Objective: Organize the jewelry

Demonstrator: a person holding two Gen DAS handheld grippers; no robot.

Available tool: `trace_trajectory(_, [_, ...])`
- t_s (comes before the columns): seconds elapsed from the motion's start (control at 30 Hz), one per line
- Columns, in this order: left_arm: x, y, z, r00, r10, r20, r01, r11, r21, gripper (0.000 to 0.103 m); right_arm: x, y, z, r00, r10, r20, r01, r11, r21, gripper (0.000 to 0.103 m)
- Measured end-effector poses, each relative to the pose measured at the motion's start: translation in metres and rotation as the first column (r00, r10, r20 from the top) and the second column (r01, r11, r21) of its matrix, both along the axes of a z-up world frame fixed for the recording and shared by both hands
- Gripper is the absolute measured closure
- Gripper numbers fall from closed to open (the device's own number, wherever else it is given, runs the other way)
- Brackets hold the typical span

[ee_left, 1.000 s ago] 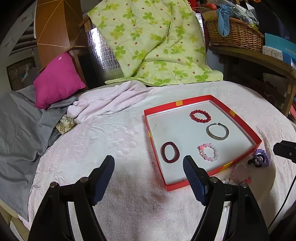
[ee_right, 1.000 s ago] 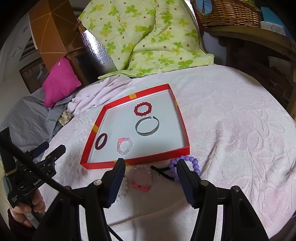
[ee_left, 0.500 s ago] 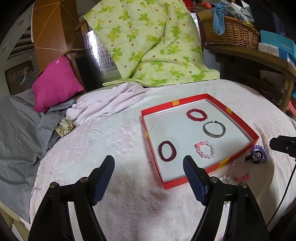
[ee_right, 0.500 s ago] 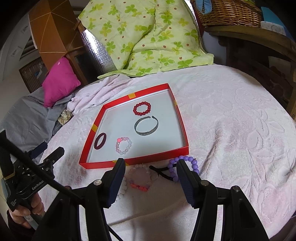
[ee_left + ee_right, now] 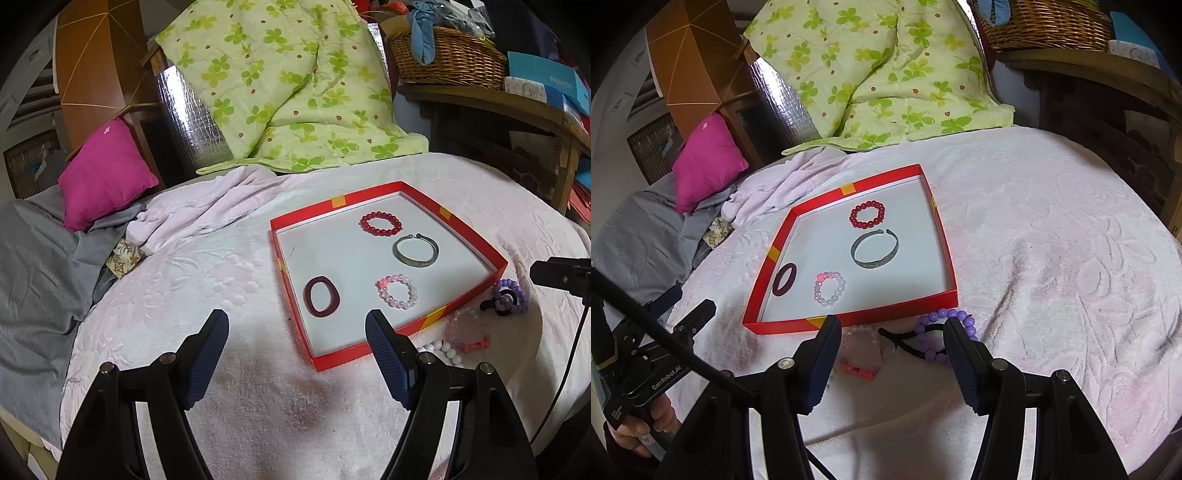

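just outside the red tray [image 5: 849, 317] lies a light, floppy purple bead bracelet [image 5: 945, 334]; pinch across its strand. both the left gripper [image 5: 295, 354] and the right gripper [image 5: 890, 362] gape, holding nothing.

You see a shallow red cardboard tray [image 5: 945, 243] with yellow tape patches and a white floor. In it lie a red bead bracelet [image 5: 867, 214], a grey metal bangle [image 5: 874, 250], a dark maroon ring [image 5: 783, 279] and a pale pink bead bracelet [image 5: 829, 288]. The purple bead bracelet [image 5: 936, 332] lies on a pale pink embossed blanket [image 5: 1052, 258].
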State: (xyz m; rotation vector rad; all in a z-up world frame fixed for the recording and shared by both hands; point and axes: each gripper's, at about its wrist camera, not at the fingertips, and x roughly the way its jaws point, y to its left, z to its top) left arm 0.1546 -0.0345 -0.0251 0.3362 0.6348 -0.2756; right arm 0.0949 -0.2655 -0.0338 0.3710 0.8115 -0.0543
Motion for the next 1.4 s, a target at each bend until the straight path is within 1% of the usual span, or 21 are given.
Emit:
trace_trajectory(0.47, [-0.004,-0.007,-0.006,1.000,-0.026,-0.007,0.026,0.999,0.029,0.026,-0.004,-0.012,-0.004,1.000,-0.014,-0.020,0.014,1.000,-0.006,0.042])
trace_trajectory(0.63, [-0.007,-0.011,-0.010,0.999,-0.044,-0.019,0.045,0.998,0.044,0.026,-0.004,-0.015,-0.007,0.999,-0.018,-0.034,0.018,1.000,-0.021,0.042])
trace_trajectory(0.77, [-0.011,-0.019,-0.017,0.996,-0.080,-0.047,0.082,0.995,0.053,0.026,-0.004,-0.011,-0.007,0.999,-0.020,-0.040,0.017,0.997,-0.078,0.042])
trace_trajectory(0.93, [-0.018,-0.030,-0.026,0.991,-0.119,-0.068,0.124,0.988,0.086,0.026,-0.005,0.000,-0.004,0.999,-0.033,-0.041,0.024,0.982,-0.186,0.042])
trace_trajectory(1.07, [-0.017,-0.034,-0.033,0.989,-0.120,-0.084,0.129,0.986,0.103,0.026,-0.004,0.001,-0.005,0.998,-0.043,-0.051,0.029,0.970,-0.241,0.042])
trace_trajectory(1.3, [-0.011,-0.036,-0.045,0.987,-0.105,-0.123,0.119,0.986,0.116,0.026,-0.007,-0.001,-0.002,0.998,-0.053,-0.045,0.037,0.957,-0.287,0.042])
trace_trajectory(1.4, [-0.010,-0.039,-0.049,0.986,-0.103,-0.132,0.120,0.985,0.128,0.026,-0.008,-0.002,-0.001,0.998,-0.052,-0.044,0.037,0.955,-0.293,0.042])
